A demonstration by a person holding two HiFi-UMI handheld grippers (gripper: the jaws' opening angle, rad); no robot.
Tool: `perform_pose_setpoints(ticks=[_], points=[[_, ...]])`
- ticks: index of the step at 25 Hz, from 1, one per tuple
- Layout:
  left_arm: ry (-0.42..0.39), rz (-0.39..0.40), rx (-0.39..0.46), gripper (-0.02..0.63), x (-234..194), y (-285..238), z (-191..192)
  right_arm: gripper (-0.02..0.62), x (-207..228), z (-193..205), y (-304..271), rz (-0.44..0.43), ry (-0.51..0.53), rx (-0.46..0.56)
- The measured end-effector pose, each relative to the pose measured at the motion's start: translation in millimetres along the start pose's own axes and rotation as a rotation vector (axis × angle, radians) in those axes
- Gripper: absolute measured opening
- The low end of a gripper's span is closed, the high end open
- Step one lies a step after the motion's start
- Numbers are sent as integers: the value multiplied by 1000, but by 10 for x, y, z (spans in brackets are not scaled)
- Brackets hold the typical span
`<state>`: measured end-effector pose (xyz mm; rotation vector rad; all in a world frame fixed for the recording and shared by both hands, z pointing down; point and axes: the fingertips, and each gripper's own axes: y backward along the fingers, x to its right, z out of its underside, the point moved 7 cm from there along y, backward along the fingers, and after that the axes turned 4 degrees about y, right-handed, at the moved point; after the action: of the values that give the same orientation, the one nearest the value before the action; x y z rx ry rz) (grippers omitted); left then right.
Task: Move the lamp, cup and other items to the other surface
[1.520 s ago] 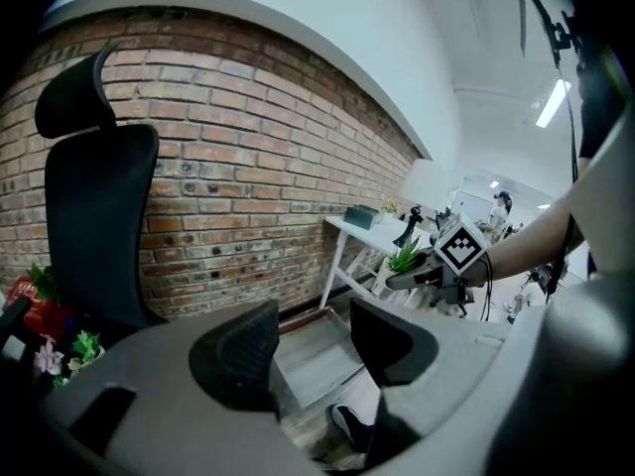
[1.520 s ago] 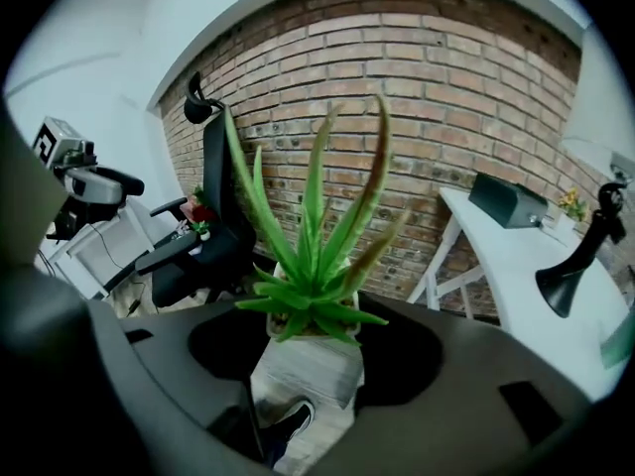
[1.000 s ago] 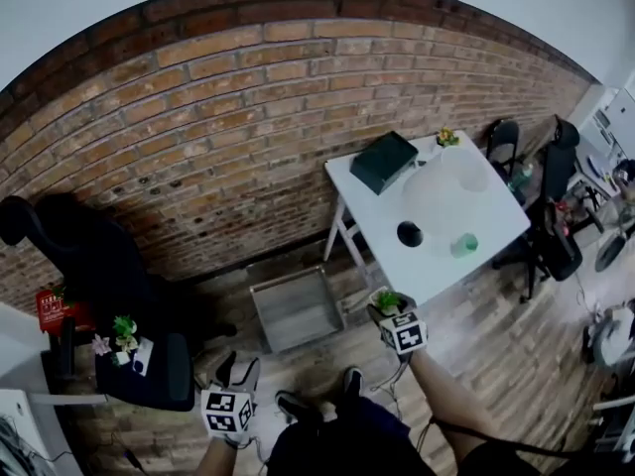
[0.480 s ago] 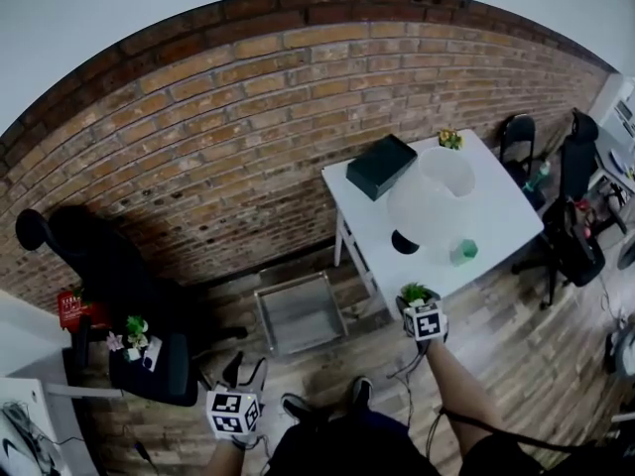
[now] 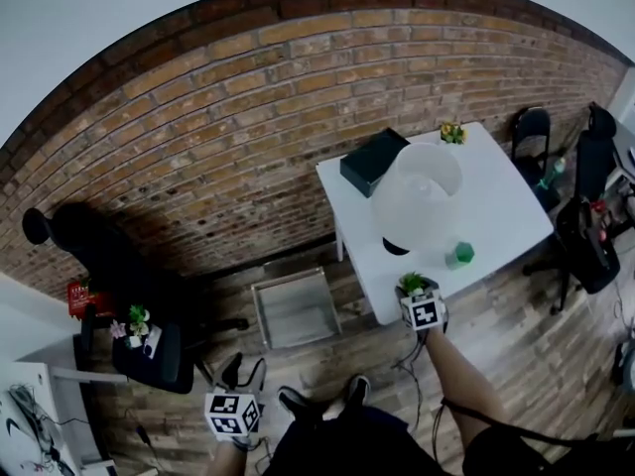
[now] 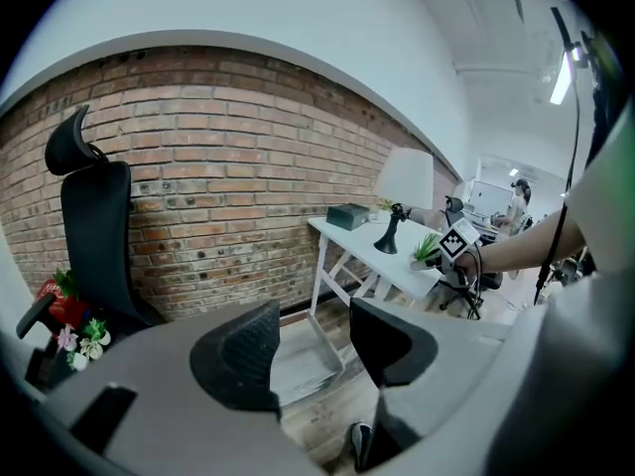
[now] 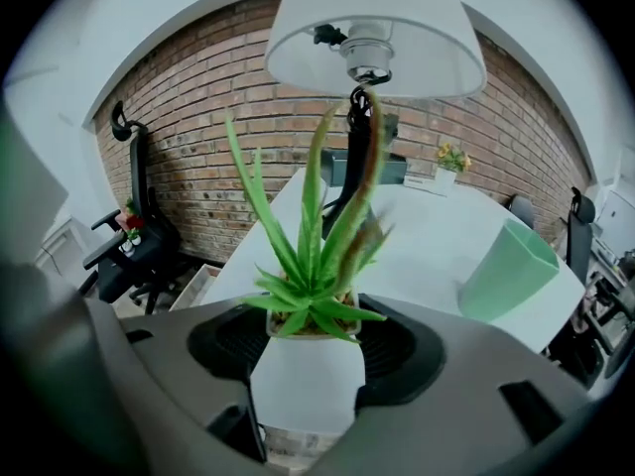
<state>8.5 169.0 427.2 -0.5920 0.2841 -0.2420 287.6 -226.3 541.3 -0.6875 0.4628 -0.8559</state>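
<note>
A brick wall [image 5: 218, 137] runs across the back of the room, with plain white wall [image 5: 99, 28] above it. The floor [image 5: 516, 335] is laid in wood-look planks. A shallow grey tray [image 5: 294, 308] lies flat on the floor just beside the foot of the wall. At the left a black high-backed office chair [image 5: 94, 256] stands against the bricks. At the right are two more dark chairs, one [image 5: 533, 132] near the wall's end and another [image 5: 585, 241] that looks draped with something dark, perhaps clothing.
</note>
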Motion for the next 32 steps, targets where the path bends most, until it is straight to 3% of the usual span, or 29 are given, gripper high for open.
perform_pose_setpoints(ticks=[12, 15, 20, 24, 29, 32], points=[[-2, -26, -4, 216, 398, -81, 13, 269, 98, 57, -95, -59, -2, 60], [-10, -17, 5, 216, 428, -85, 8, 306, 108, 55, -50, -62, -2, 89], [-18, 6, 9, 216, 411, -132, -3, 311, 94, 298, 220, -52, -115, 60], [-26, 50, 16, 216, 376, -245, -29, 231, 152, 419, 603, 5, -177, 78], [-51, 137, 26, 216, 406, -395, -133, 35, 204, 370, 1112, 81, -253, 157], [-76, 199, 32, 215, 397, -466, -232, 6, 104, 103, 1458, 112, -245, 258]])
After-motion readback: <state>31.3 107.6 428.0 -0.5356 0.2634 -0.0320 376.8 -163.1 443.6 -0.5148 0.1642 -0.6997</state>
